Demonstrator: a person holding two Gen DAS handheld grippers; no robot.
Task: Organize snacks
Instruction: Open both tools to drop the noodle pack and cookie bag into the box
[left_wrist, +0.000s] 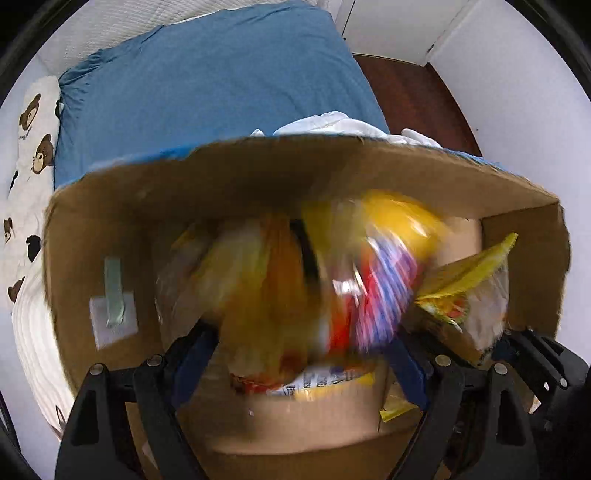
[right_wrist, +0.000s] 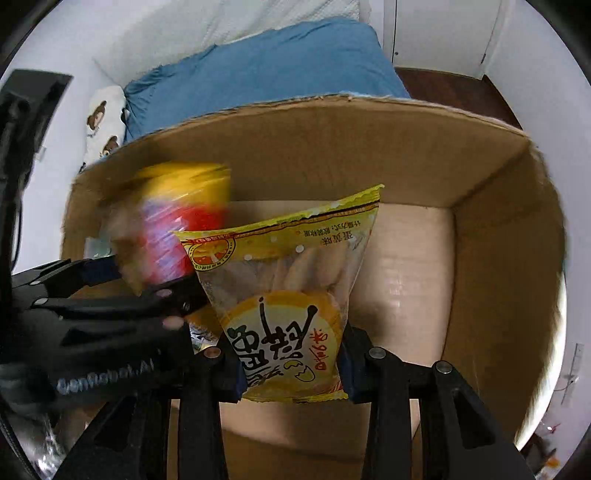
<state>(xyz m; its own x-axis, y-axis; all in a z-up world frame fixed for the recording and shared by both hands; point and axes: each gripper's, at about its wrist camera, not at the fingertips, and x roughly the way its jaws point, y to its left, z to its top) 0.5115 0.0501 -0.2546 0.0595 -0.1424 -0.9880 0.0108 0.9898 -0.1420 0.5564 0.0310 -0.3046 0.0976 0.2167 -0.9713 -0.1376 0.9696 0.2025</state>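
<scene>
Both grippers hang over an open cardboard box (left_wrist: 258, 177) (right_wrist: 406, 147). My left gripper (left_wrist: 303, 350) is shut on a bulky snack bag (left_wrist: 280, 280), blurred orange, yellow, red and purple, with its blue pads (left_wrist: 199, 350) pressed against the bag's sides. In the right wrist view the left gripper (right_wrist: 147, 280) and its blurred snack bag (right_wrist: 177, 221) sit at the left. My right gripper (right_wrist: 291, 365) is shut on a yellow egg-print snack bag (right_wrist: 288, 280) with a clear window, held upright inside the box. The same yellow bag (left_wrist: 465, 280) shows at the right of the left wrist view.
The box stands by a bed with a blue sheet (left_wrist: 207, 85) (right_wrist: 280, 62). A bear-print pillow (left_wrist: 37, 140) lies at the left and white cloth (left_wrist: 332, 123) behind the box's far wall. Dark wood floor (left_wrist: 417, 92) and white walls are beyond.
</scene>
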